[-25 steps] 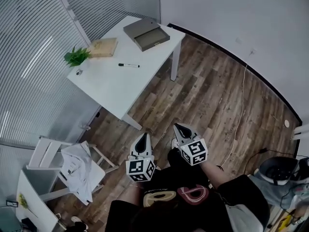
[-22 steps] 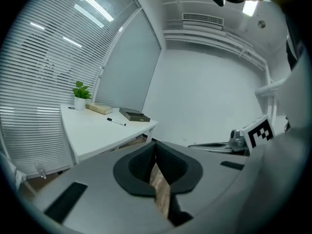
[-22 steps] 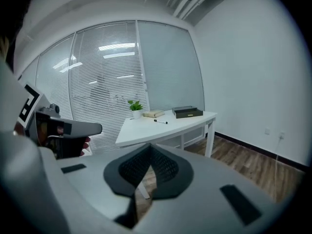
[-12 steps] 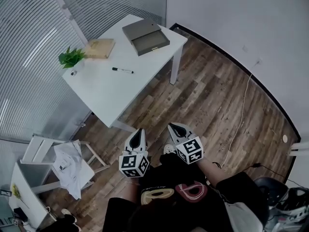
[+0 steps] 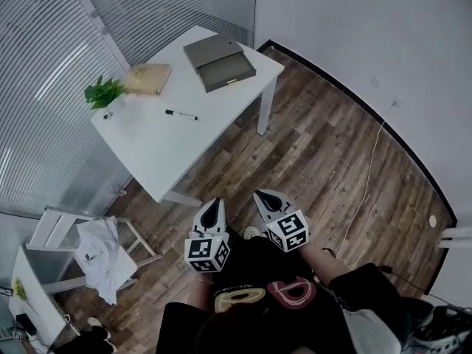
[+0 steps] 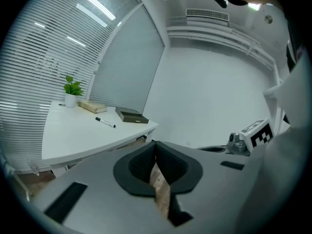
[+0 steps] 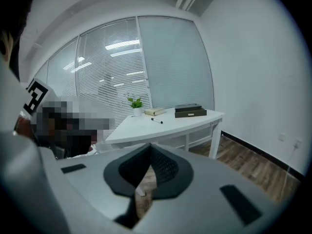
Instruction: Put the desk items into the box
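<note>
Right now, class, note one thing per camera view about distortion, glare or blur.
Head view: the skirting board bows into a curve, the table is sharp. Left gripper view: round dark edge, ceiling lights glare on the blinds. Right gripper view: same round edge, a mosaic patch at left.

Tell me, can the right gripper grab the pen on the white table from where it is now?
Probably not yet. The right gripper is near the person's body, with wooden floor between it and the table holding the pen. Nothing blocks the way; stepping closer should do it.
</note>
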A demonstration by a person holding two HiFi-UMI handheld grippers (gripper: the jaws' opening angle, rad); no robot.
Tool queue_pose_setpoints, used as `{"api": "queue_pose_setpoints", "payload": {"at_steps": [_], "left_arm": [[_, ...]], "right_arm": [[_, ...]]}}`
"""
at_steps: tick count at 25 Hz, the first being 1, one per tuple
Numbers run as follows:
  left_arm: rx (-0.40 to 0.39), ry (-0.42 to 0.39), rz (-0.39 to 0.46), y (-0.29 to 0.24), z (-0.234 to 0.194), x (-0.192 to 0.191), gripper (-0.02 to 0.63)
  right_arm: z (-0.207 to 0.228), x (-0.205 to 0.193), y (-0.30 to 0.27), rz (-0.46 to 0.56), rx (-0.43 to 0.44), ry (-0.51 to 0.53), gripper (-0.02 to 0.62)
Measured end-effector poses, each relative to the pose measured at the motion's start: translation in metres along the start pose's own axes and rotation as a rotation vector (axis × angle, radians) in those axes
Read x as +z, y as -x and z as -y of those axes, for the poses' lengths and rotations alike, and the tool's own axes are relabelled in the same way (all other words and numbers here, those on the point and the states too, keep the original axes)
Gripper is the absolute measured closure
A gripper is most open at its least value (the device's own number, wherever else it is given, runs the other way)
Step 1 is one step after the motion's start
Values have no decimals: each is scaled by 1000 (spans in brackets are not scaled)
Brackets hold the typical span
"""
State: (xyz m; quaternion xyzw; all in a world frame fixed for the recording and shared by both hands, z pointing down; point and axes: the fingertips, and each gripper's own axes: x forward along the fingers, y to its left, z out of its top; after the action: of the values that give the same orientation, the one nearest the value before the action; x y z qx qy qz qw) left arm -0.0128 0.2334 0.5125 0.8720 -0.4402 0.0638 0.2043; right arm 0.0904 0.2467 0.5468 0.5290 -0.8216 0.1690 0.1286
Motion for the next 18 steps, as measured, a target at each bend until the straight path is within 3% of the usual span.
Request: {"api": "queue_pose_setpoints", "payload": {"at_steps": [10, 18], "left_arm": [[-3, 17, -38, -26, -19, -4, 589], [-30, 19, -35, -81, -60, 27, 589]], "right_arm": [[18, -5, -22, -30, -33, -30, 585], [50, 22, -77, -33, -76, -63, 586]]}}
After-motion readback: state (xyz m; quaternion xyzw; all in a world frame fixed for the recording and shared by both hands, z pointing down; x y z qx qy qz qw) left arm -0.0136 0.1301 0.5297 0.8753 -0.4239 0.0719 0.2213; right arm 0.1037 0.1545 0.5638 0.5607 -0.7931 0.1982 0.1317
